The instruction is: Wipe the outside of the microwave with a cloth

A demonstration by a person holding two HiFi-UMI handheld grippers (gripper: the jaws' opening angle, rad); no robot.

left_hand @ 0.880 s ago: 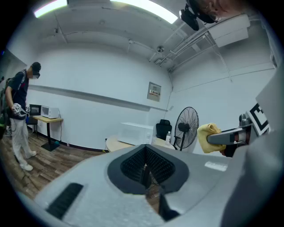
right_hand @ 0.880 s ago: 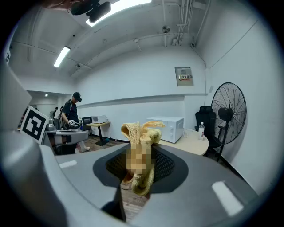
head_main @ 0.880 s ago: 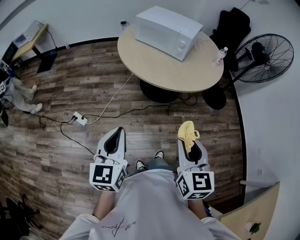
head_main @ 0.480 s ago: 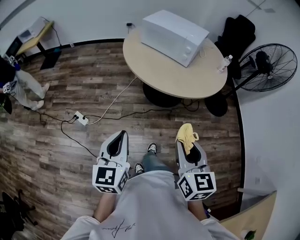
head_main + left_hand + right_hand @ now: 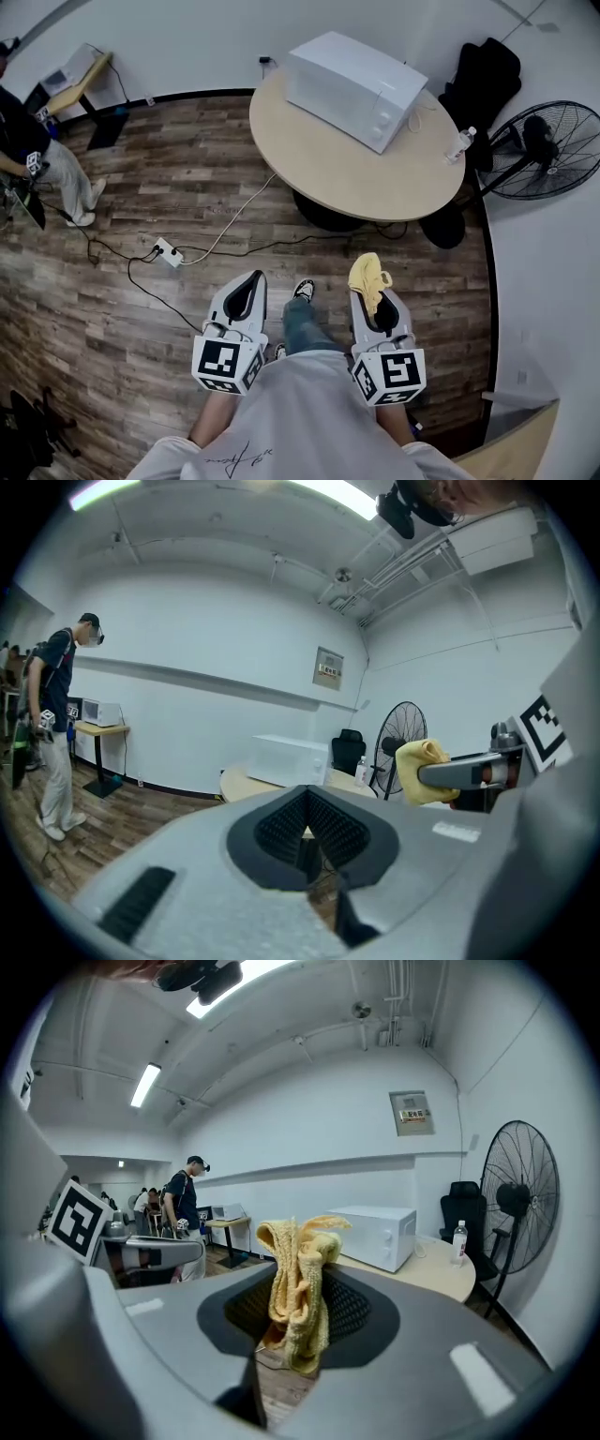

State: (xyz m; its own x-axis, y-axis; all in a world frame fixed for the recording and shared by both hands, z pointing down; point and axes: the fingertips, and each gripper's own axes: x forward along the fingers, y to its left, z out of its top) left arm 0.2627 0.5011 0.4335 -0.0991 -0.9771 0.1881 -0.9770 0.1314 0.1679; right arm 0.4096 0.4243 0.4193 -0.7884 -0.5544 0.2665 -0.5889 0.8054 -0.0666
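Note:
A white microwave (image 5: 357, 78) stands at the far side of a round beige table (image 5: 356, 164); it also shows small in the left gripper view as the microwave (image 5: 289, 758) and in the right gripper view as the microwave (image 5: 373, 1235). My right gripper (image 5: 371, 292) is shut on a bunched yellow cloth (image 5: 367, 277), seen close as the cloth (image 5: 298, 1279) in the right gripper view and as the cloth (image 5: 424, 772) from the left. My left gripper (image 5: 246, 292) is shut and holds nothing. Both grippers hang low over the wood floor, short of the table.
A black floor fan (image 5: 552, 150) and a dark chair (image 5: 483, 80) stand right of the table, with a water bottle (image 5: 458, 143) at the table's right edge. A power strip (image 5: 169, 251) and cables lie on the floor. A person (image 5: 37, 159) stands far left by a small desk (image 5: 80, 80).
The view has moved forward toward the table: the microwave and table sit lower in the frame. Both grippers stay shut, the cloth still in the right one. The person at left has shifted.

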